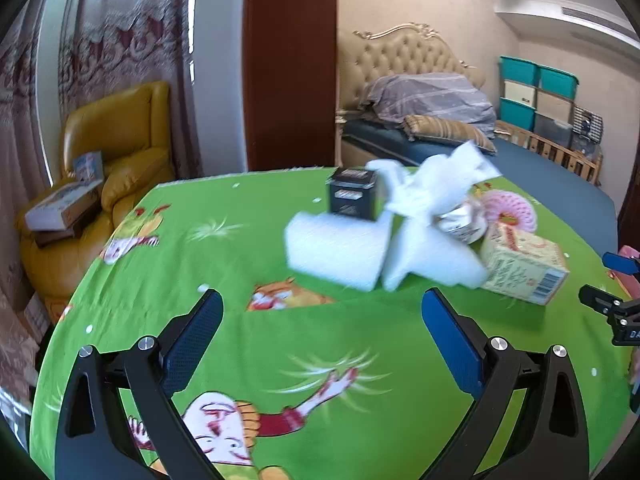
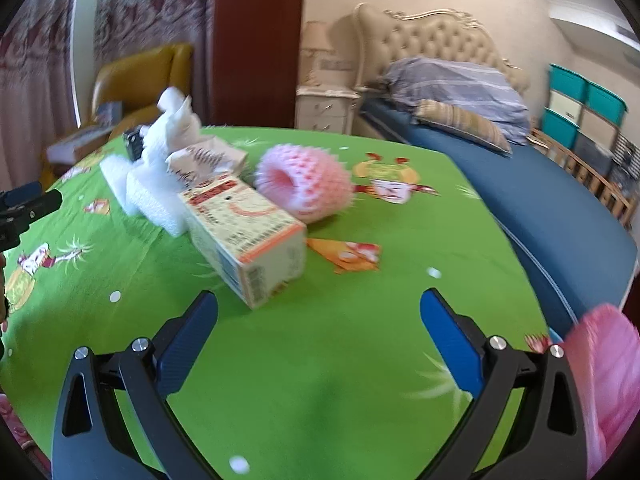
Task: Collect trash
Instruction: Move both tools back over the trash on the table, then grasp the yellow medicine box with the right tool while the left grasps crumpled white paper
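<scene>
On the green cartoon-print worktop (image 1: 304, 340), all the trash is lying uncollected: you are holding both claws, left claw (image 1: 322, 312) and right claw (image 2: 320, 312), spread and empty short of the white foam pieces (image 1: 340, 252), carton (image 2: 244, 236) and pink foam net (image 2: 304, 182).

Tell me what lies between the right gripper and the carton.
Nothing but bare green tablecloth: in the right wrist view the right gripper, jaws open, faces the carton across an empty stretch.
</scene>
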A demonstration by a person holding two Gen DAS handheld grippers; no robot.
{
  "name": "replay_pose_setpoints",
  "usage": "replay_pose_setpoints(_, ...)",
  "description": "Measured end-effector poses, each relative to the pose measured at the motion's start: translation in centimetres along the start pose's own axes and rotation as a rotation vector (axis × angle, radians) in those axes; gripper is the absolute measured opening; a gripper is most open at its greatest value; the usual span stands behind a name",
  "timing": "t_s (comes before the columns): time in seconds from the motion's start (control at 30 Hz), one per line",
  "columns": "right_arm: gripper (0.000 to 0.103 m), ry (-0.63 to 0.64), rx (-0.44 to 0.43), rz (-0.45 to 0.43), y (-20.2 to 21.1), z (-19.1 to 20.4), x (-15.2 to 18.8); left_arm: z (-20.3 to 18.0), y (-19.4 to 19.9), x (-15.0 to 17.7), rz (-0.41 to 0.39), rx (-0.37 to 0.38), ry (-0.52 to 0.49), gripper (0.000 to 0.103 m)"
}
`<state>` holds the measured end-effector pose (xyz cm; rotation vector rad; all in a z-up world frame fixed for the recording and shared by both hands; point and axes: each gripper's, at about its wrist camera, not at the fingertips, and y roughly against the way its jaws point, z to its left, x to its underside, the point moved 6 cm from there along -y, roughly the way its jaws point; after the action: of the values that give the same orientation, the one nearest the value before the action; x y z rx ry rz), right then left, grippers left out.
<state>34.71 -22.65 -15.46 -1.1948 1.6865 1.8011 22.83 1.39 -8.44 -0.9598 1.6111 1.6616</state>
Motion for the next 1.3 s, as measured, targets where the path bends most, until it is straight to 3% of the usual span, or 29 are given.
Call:
replay_pose_setpoints(0.23,0.098,0.071,-0.028,0.045,-3.1,1.8,-2.1,1.9,-0.3,0.4,0.014,-0.04,0.016,0.095)
replay_pose_setpoints(0.5,0.098,0.139,-0.089,0.087,-6.7,3.8,-4.5,2.9,-0.8,0.1,0.029,-0.036,0.038,0.095)
replay_pose_setpoints(0.7,0.095,0.188,-0.115,0.074,-6.7,5.0,-5.4,2.9,-2.5,-0.2,0.064,-0.025,0.036,0.095)
replay_pose_setpoints(0.77,0.084,0.183,-0.113,0.056,-5.9,4.8,-5.4,2.6,-3.0,-0.5,0.075,-0.017,0.039,0.095)
replay_pose_setpoints(1.07,0.065,0.162,-0.098,-0.006,-2.2,4.8,-3.5,0.3,-3.9,-2.0,0.077,0.019,0.021,0.095)
replay_pose_setpoints(1.3,0.053,0.04,-0.059,-0.06,0.8,2.6,-2.0,-3.0,-3.8,-4.5,0.027,0.059,-0.02,0.095)
